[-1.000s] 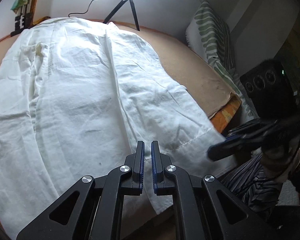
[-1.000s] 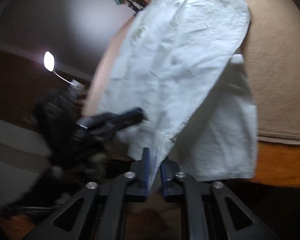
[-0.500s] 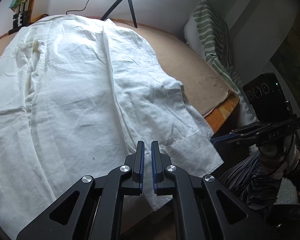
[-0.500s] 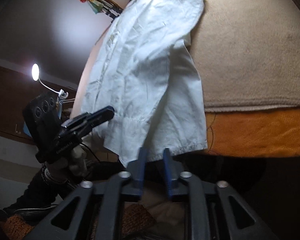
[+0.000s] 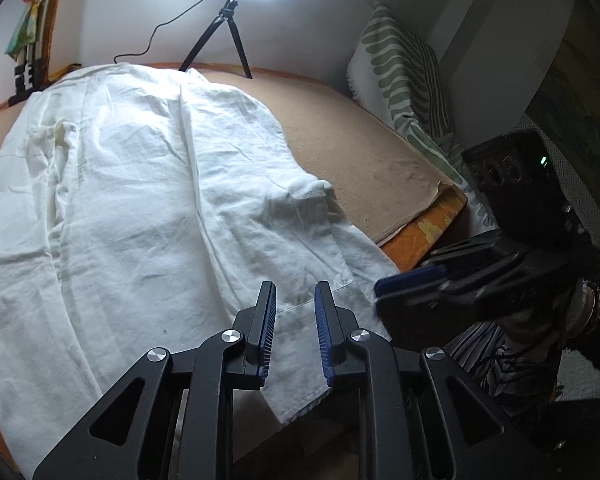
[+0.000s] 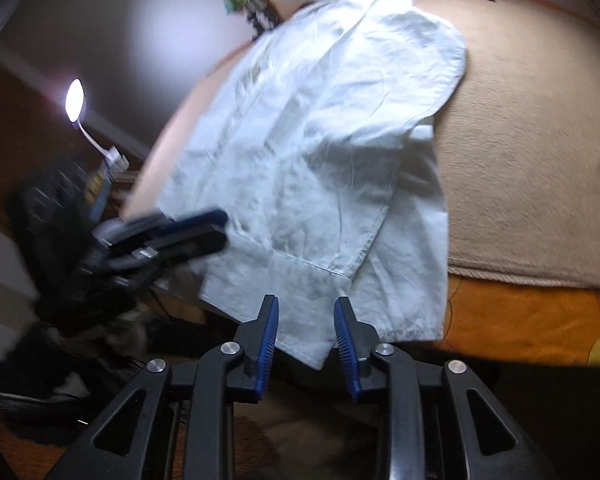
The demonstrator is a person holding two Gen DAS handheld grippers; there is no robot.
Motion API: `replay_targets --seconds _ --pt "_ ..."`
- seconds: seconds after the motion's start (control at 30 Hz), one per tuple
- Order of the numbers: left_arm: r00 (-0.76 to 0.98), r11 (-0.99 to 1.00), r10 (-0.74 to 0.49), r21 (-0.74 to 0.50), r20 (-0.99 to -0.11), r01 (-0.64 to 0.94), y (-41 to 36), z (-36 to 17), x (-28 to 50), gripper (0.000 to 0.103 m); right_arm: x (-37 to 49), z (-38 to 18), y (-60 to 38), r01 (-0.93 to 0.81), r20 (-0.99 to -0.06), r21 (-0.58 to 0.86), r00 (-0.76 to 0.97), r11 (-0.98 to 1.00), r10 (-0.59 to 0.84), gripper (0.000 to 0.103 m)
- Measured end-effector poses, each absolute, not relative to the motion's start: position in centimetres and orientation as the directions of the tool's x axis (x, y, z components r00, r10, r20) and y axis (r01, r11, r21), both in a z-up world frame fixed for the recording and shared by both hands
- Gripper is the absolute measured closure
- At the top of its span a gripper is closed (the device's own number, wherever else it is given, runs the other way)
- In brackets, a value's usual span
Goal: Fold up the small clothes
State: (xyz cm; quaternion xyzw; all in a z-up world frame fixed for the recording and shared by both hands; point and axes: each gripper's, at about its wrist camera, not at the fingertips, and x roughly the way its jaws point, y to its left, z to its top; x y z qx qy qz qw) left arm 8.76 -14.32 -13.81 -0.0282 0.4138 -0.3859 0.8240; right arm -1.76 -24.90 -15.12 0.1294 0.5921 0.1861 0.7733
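Fingers of the left gripper (image 5: 295,300) stand moderately apart, holding nothing, above the near hem of the white shirt (image 5: 148,208); those of the right gripper (image 6: 306,318) are likewise parted and empty, framing the sleeve cuff (image 6: 300,304) that overhangs the bed edge (image 6: 520,320). The shirt lies spread on the tan blanket (image 5: 364,160). Probably light, limp and creasing; best pinched at hem or cuff. Both grippers point forward, roughly level.
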Motion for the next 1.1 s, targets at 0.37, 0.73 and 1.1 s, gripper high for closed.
replay_targets --seconds 0.37,0.73,1.1 --pt "0.371 0.634 -0.641 -0.192 -0.672 0.749 -18.7 -13.4 4.6 0.068 -0.9 -13.2 -30.5 -0.030 -0.880 0.358 0.323 0.933 0.348 0.061" --pt "0.355 0.600 -0.626 -0.137 -0.695 0.788 -21.7 -14.8 3.3 0.061 -1.3 -15.4 -31.3 -0.008 -0.887 0.402 0.245 0.916 0.391 0.084" --pt "0.399 0.596 -0.601 -0.056 -0.692 0.801 -23.4 -14.9 2.3 0.054 -3.8 -13.5 -32.9 0.034 -0.751 0.624 0.302 0.781 0.587 0.103"
